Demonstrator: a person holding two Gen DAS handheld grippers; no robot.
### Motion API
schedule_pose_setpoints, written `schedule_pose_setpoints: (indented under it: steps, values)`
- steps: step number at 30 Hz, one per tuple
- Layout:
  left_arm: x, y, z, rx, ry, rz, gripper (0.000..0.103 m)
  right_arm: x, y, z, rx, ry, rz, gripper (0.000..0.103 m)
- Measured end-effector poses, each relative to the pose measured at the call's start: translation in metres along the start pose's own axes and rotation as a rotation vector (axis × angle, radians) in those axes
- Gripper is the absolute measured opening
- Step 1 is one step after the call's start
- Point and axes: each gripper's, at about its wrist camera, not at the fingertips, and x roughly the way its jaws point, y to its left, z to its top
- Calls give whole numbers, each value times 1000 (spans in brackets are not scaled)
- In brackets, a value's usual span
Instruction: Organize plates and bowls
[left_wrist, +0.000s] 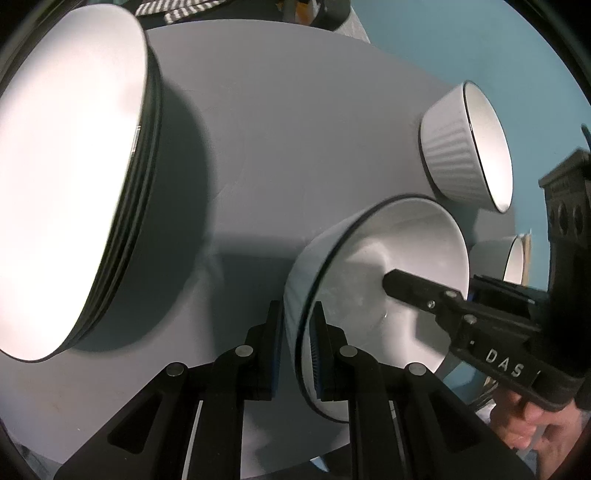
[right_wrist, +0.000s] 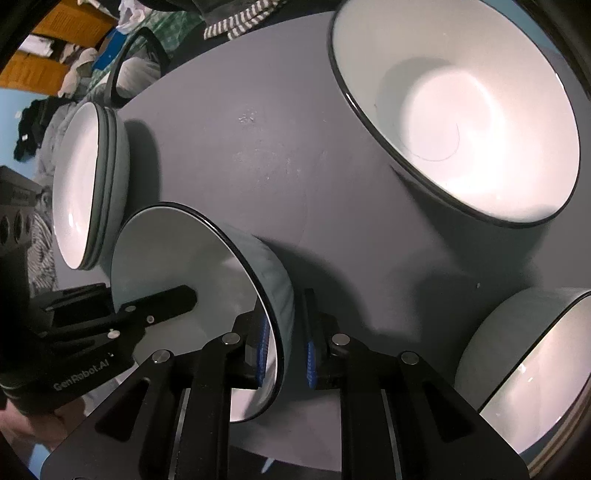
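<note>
A white bowl with a dark rim (left_wrist: 402, 258) is held between both grippers over the grey table (left_wrist: 277, 129). My left gripper (left_wrist: 297, 347) is shut on its near rim, one finger inside and one outside. My right gripper (right_wrist: 284, 343) is shut on the opposite rim of the same bowl (right_wrist: 184, 251). The right gripper's finger shows inside the bowl in the left wrist view (left_wrist: 417, 291); the left one shows in the right wrist view (right_wrist: 162, 299). A stack of white plates (left_wrist: 66, 192) stands at the left, also in the right wrist view (right_wrist: 85, 184).
A ribbed white bowl (left_wrist: 469, 147) and another bowl (left_wrist: 513, 258) sit near the table's far right edge. In the right wrist view a large white bowl (right_wrist: 461, 110) is at upper right and another bowl (right_wrist: 532, 369) at lower right. A striped cloth (right_wrist: 240, 22) lies at the back.
</note>
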Motion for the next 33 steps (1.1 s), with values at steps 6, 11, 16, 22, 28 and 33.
schedule_pose_setpoints:
  steps: [6, 11, 16, 22, 28, 33]
  values:
    - [-4, -4, -2, 23, -7, 14, 13, -3, 1, -5, -2, 3, -4, 9]
    - [-5, -6, -6, 24, 4, 23, 13, -1, 9, -7, -11, 15, -12, 9]
    - [-7, -8, -14, 28, 3, 24, 13, -3, 10, -16, -7, 19, 0, 9]
    - [-20, -8, -21, 16, -8, 19, 13, -10, 18, -21, -2, 19, -4, 9]
    - [-38, 3, -34, 9, -39, 22, 13, -14, 39, -14, -21, 14, -9, 9]
    - [-55, 13, -38, -24, -81, 14, 13, -19, 67, -5, -64, 4, -16, 9]
